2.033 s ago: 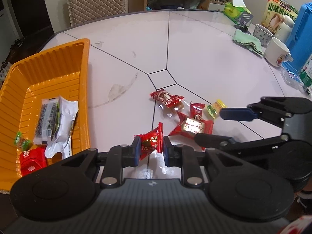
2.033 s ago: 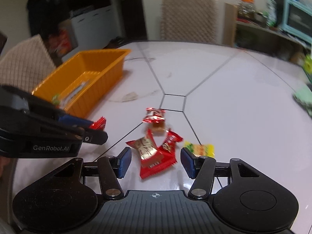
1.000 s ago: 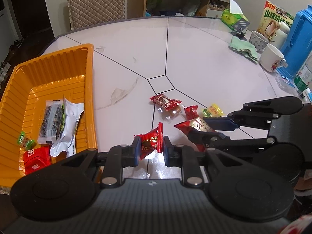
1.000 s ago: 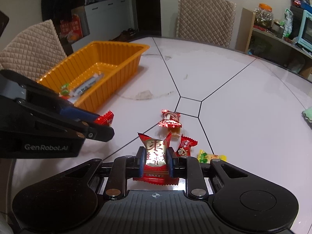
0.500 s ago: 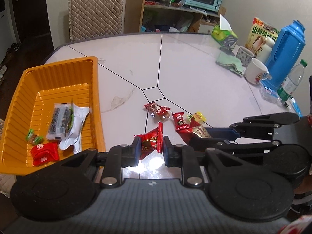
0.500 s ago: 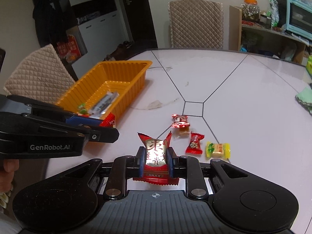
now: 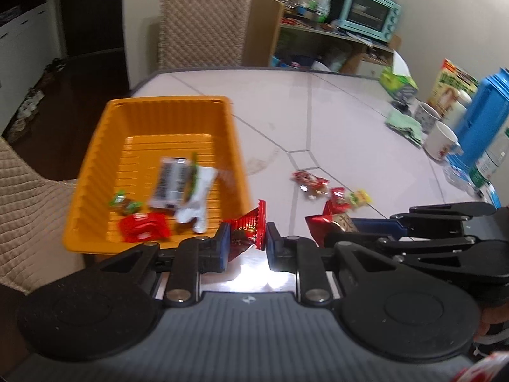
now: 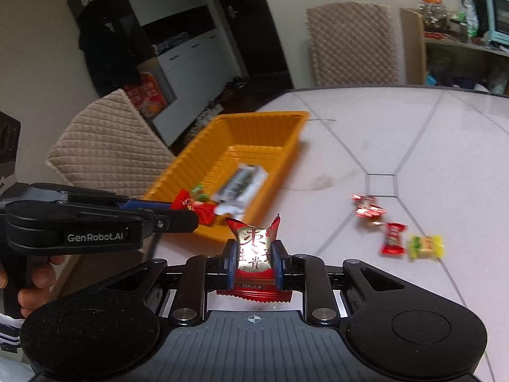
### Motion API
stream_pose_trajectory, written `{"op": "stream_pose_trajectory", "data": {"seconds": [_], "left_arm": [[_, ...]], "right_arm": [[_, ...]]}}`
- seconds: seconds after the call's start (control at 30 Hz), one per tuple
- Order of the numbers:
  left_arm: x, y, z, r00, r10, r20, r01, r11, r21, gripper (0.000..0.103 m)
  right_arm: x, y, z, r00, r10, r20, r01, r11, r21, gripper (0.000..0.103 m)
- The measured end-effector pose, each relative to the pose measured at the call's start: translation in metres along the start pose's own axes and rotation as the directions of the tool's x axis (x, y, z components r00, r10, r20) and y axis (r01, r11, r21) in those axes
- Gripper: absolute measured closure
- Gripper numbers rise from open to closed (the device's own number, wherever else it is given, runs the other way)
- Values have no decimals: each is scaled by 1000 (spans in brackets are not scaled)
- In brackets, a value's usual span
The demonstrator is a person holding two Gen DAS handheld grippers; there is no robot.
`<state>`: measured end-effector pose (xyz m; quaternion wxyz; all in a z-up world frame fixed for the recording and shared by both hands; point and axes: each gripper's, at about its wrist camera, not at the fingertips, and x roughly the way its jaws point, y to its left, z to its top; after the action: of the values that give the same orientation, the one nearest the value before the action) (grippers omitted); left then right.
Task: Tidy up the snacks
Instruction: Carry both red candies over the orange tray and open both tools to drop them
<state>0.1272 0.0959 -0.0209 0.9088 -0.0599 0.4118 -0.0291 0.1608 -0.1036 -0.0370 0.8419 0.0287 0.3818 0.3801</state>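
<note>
My left gripper (image 7: 246, 242) is shut on a small red candy packet (image 7: 246, 230), held above the table near the front right corner of the orange tray (image 7: 165, 108). The tray holds a dark striped packet (image 7: 171, 181), a white wrapper, a red packet (image 7: 143, 227) and a green candy. My right gripper (image 8: 253, 262) is shut on a red and gold candy packet (image 8: 254, 248), lifted off the table to the right of the tray (image 8: 267, 121). Three candies stay on the table: a red one (image 8: 367, 208), a small red one (image 8: 393, 238) and a yellow one (image 8: 424, 246).
Along the table's right side stand a blue jug (image 7: 486, 121), two mugs (image 7: 442, 140), a green cloth (image 7: 404, 122), a tissue box and a snack box. Padded chairs stand at the far side (image 7: 203, 25) and beside the tray (image 8: 105, 152). A hand (image 8: 35, 283) grips the left tool.
Both grippers rose and swung left toward the orange tray, each still holding its candy. The tray now sits nearer the centre of both views, and the loose candies lie farther right.
</note>
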Motion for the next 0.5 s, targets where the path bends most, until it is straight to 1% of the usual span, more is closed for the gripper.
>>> {"op": "stream_pose_trajectory", "data": {"seconds": [0.3,0.5], "left_arm": [[-4,51,11,997,76,26,-74,996,-54,82],[7,82,30,995,93,42,-90,994,-67,82]], "right_arm": [[43,37,26,997,73,-4,-73,997,-13,80],[78,47,46,997,75,1,-75,997,23,80]]}}
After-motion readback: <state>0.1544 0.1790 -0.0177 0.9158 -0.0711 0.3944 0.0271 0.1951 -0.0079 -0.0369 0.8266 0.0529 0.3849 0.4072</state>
